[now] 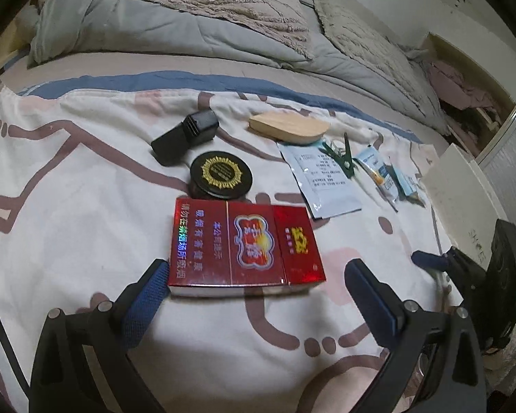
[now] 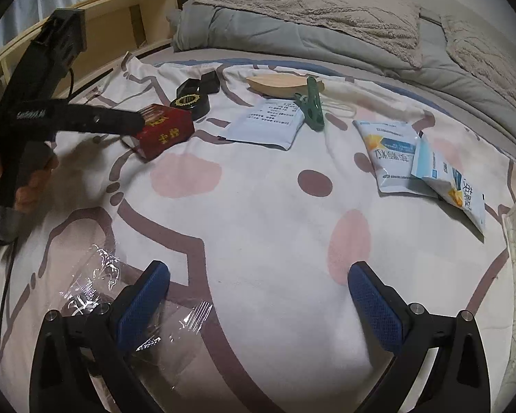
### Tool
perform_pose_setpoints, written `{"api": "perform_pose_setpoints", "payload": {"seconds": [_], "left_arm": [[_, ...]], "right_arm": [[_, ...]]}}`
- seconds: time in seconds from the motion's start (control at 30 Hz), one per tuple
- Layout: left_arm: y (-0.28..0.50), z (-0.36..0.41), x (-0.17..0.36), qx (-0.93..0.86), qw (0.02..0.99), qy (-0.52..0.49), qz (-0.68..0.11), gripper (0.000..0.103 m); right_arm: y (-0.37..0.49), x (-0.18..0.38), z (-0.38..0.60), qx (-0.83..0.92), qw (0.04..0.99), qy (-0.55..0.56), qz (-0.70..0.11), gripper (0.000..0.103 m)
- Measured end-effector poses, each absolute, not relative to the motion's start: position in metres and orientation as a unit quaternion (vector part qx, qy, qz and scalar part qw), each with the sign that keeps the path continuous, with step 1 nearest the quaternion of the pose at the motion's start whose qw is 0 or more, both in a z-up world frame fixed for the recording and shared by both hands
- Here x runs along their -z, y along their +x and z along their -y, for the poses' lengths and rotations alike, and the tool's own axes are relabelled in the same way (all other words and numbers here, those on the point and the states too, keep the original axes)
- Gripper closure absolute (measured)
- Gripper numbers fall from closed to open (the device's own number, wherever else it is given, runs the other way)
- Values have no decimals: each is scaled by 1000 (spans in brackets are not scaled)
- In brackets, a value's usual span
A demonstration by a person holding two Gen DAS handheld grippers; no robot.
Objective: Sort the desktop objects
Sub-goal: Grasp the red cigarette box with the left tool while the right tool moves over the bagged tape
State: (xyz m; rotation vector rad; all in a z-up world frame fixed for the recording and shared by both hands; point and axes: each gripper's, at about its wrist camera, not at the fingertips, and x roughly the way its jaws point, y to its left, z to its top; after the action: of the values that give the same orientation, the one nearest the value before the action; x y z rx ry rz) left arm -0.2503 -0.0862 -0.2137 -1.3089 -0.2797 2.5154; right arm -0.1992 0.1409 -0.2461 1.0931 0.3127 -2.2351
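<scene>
Jaws of the left gripper (image 1: 256, 277) stand wide, flanking the red cigarette pack (image 1: 246, 246) at twelve o'clock, seemingly lined up to grasp it. At three o'clock, the right gripper (image 2: 258, 284) waits wide over bare sheet (image 2: 268, 227), holding nothing.

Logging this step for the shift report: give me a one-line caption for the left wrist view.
Open left gripper straddles a red cigarette pack on the patterned sheet.

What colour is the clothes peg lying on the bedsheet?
Green clothes peg, clearest in the right wrist view.
</scene>
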Motion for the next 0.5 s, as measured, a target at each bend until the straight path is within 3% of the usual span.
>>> {"api": "perform_pose_setpoints", "payload": {"seconds": [0.13,0.5], "left_arm": [[-252,82,219,-875,113,-461,96,1],[-263,54,227,-878,75,-473,0,2]], "right_arm": [[-198,247,-140,850,307,410,-123,0],[-199,248,-139,849,305,412,-124,0]]}}
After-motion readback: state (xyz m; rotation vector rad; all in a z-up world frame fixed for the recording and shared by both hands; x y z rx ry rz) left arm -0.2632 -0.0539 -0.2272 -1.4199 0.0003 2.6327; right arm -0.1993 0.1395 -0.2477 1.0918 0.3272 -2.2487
